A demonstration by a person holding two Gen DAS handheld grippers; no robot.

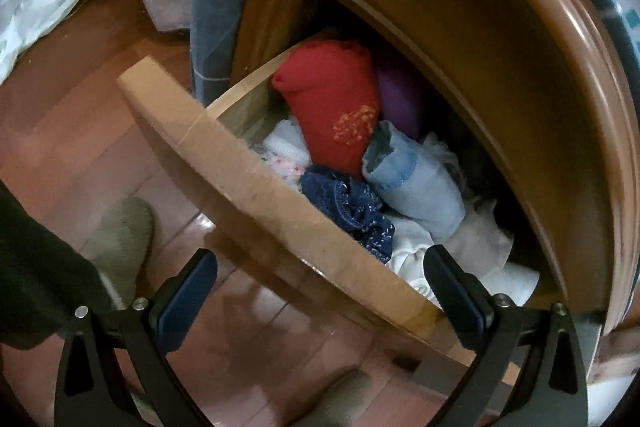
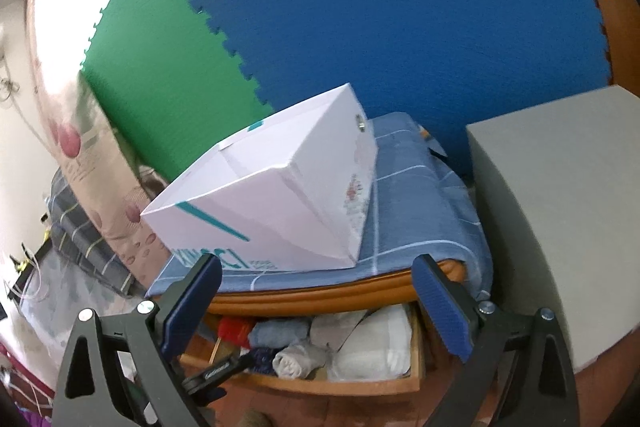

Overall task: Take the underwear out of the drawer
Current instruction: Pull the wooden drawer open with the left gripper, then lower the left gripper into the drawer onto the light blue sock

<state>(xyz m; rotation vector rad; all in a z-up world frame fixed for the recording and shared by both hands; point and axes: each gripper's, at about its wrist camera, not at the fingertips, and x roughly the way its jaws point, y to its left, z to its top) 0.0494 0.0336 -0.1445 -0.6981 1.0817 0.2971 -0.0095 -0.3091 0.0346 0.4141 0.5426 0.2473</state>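
The wooden drawer (image 1: pixel 256 179) stands pulled out and is full of bundled garments. A red piece (image 1: pixel 332 107) lies at the back beside a purple one (image 1: pixel 400 99). Navy lace underwear (image 1: pixel 352 207) sits just behind the drawer front, with a light blue roll (image 1: pixel 416 187) and white fabric (image 1: pixel 480 247) to its right. My left gripper (image 1: pixel 324 291) is open, one finger on each side of the drawer front, holding nothing. My right gripper (image 2: pixel 316 275) hangs open above the drawer (image 2: pixel 320 385), well clear of the clothes (image 2: pixel 296 359).
A white cardboard box (image 2: pixel 280 195) rests on a blue checked cloth (image 2: pixel 420 211) on the cabinet top. A grey block (image 2: pixel 560 227) stands to the right. Blue and green foam mats (image 2: pixel 360 7) cover the wall. A slippered foot (image 1: pixel 120 235) stands on the wooden floor (image 1: pixel 80 131).
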